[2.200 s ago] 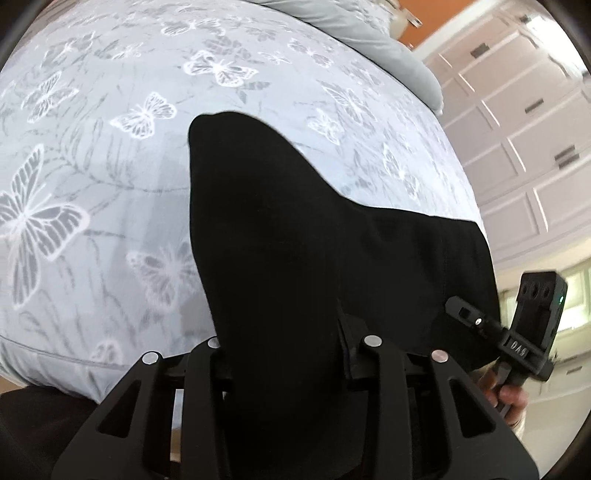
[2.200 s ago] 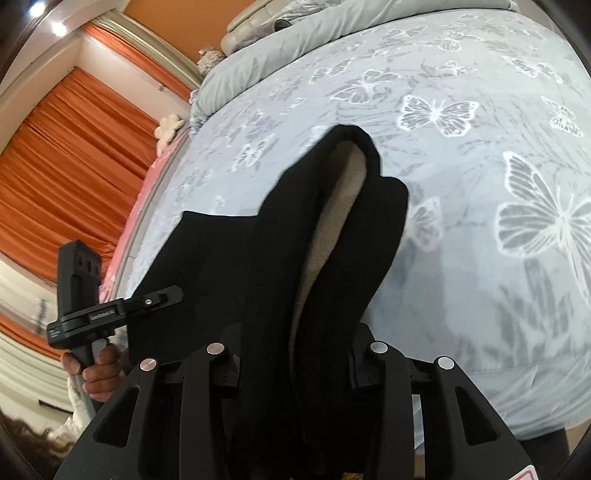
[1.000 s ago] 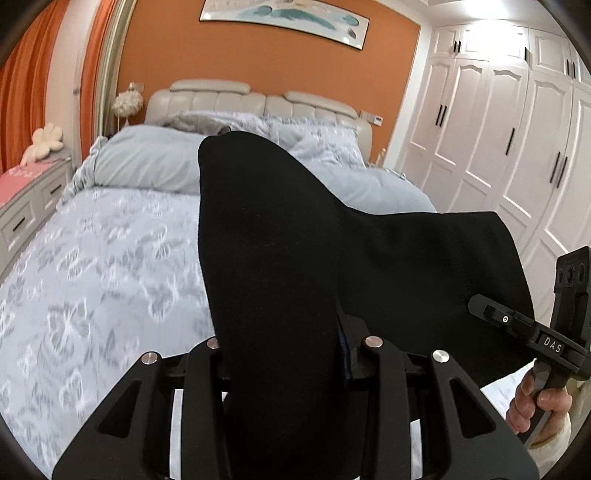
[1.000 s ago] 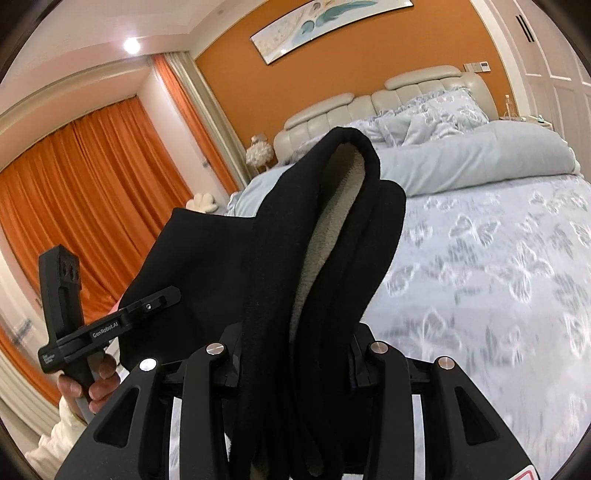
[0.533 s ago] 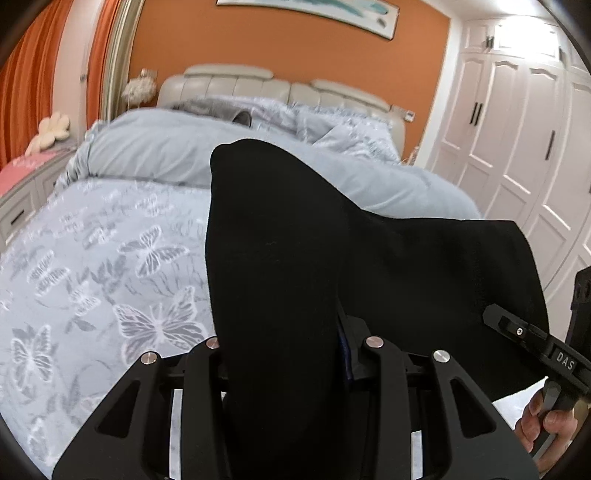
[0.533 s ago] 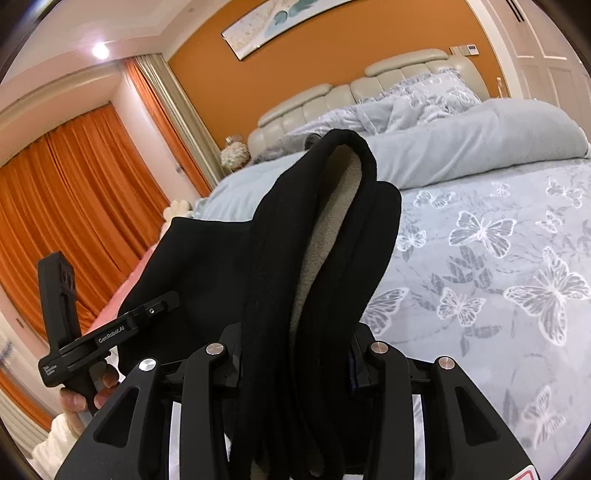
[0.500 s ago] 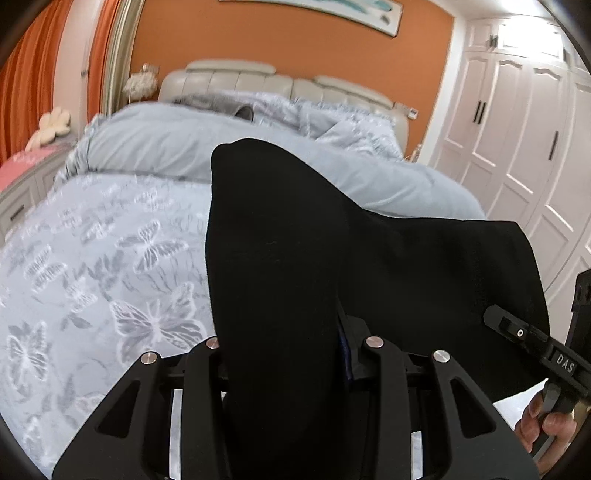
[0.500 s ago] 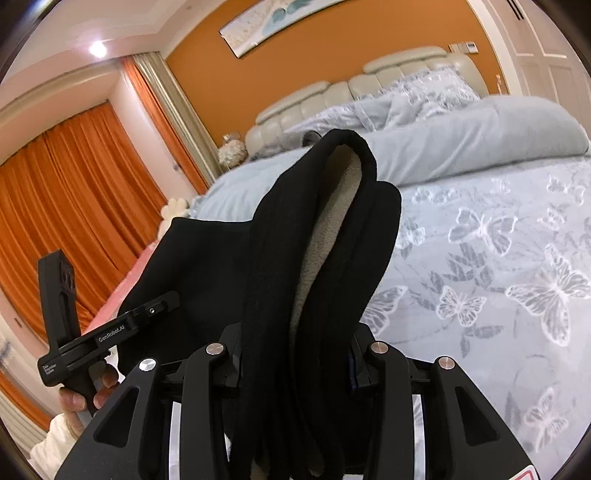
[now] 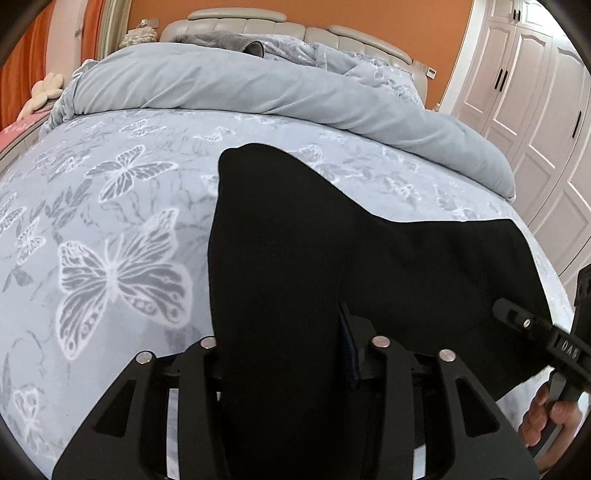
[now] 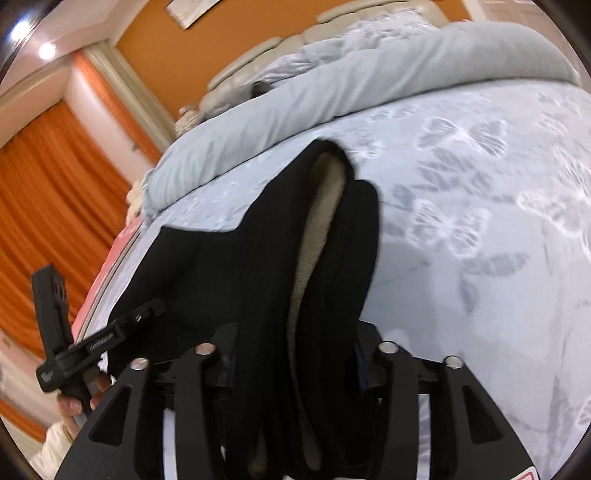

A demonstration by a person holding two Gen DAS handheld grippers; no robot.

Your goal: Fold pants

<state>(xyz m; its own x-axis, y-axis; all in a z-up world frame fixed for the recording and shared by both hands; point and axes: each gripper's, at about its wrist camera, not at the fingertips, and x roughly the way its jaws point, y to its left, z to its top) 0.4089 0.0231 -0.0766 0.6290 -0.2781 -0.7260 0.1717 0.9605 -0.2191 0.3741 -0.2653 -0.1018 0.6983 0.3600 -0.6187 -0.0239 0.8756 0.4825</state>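
The black pants (image 9: 295,240) with a pale fleece lining (image 10: 321,221) hang stretched between my two grippers above the butterfly-print bed (image 9: 110,221). A bunched corner stands up between the jaws of my left gripper (image 9: 288,343), which are opening with the cloth still filling them. My right gripper (image 10: 295,343) holds the other bunched corner, its jaws also opening around thick folds. Each gripper shows in the other's view: the right gripper (image 9: 546,339) at the far right with a hand (image 9: 543,413) on it, the left gripper (image 10: 92,347) at the lower left.
A rolled grey duvet (image 9: 258,85) and pillows lie across the head of the bed, below a padded headboard (image 9: 258,22). White wardrobe doors (image 9: 535,92) stand along the right side. Orange curtains (image 10: 48,184) hang on the left.
Both grippers have come down toward the bed with the pants, and both views now tilt onto the bedspread. The right gripper's fingers stand slightly wider apart than before.
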